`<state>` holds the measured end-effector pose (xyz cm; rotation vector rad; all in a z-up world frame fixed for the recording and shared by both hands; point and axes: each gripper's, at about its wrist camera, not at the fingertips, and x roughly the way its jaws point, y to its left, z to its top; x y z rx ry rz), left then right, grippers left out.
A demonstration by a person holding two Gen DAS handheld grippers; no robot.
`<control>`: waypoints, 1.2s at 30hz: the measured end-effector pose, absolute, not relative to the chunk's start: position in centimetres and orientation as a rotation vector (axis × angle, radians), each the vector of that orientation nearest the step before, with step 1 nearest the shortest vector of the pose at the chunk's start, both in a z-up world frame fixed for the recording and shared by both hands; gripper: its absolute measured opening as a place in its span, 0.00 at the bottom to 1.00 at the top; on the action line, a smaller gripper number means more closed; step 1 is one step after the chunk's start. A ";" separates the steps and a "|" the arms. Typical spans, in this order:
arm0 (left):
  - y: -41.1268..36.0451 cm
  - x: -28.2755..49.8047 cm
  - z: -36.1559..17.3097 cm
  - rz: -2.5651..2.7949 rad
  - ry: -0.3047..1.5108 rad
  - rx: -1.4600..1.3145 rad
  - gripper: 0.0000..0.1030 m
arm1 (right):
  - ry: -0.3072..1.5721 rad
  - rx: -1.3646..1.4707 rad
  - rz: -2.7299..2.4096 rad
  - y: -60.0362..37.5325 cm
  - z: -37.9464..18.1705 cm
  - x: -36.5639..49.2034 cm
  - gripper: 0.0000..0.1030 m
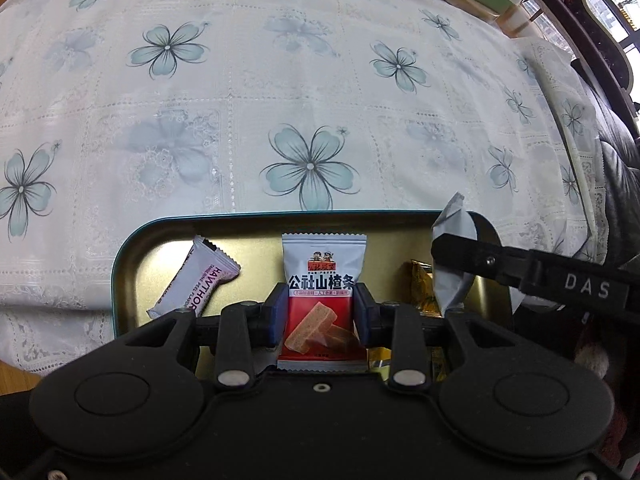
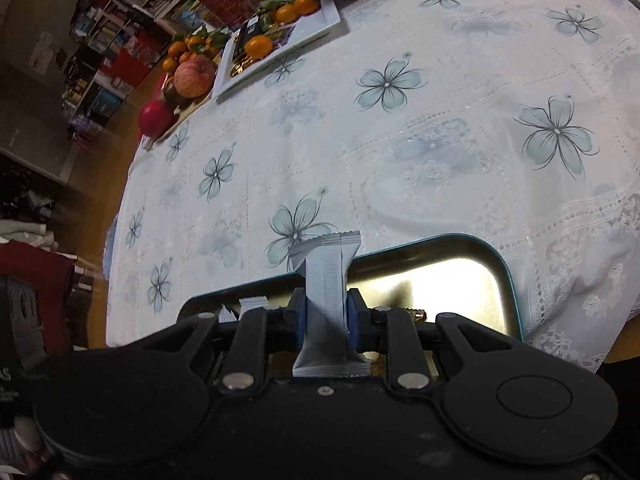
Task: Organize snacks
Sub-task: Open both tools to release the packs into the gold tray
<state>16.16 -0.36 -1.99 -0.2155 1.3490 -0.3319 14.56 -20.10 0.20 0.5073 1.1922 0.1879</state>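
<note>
Both hands busy above the metal tray (image 1: pixel 132 248) at the near edge of the desk (image 1: pixel 280 80), on its flowered cloth.

Left tool (image 1: pixel 320 312) clenched on a white and red hawthorn packet (image 1: pixel 322 280), pads pressing on its two sides, packet held upright above the tray floor. Right tool (image 2: pixel 326 316) also clenched, very narrow, on a pale blue-grey packet (image 2: pixel 326 280) squeezed thin at its middle, one end standing above the far rim of the tray. In the left view the same right tool (image 1: pixel 452 252) reaching in from the right side over the right end of the tray.

Already lying in the tray: a pink and white Hawthorn bar (image 1: pixel 196 280) near the left end, and a yellow packet (image 1: pixel 422 288) toward the right, partly hidden. Far corner of the desk: a white plate (image 2: pixel 324 28) with oranges and a board with an apple (image 2: pixel 194 76), well apart from the work.

Risks, as a judgement only:
- Two tools close together over one small tray; possible knock between them, or a push on the snacks already inside.
- Blue-grey packet gripped so tightly; possible crushing of the content, or sticking to a pad on release.
- Release too near the rim: packet may tip over the edge onto the cloth.
- Slippery foil, narrow grip: possible early slip and untidy landing.
</note>
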 end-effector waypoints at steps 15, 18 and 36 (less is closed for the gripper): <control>-1.0 17.1 -3.2 -0.251 1.375 -0.138 0.42 | 1.253 0.512 0.165 -19.5 -0.6 15.9 0.22; -1.4 17.1 -3.1 -0.266 1.366 -0.130 0.43 | 1.258 0.501 0.172 -19.1 -0.7 16.1 0.22; -1.1 16.4 -1.4 -0.229 1.287 -0.102 0.44 | 1.225 0.434 0.136 -18.2 -0.4 15.8 0.25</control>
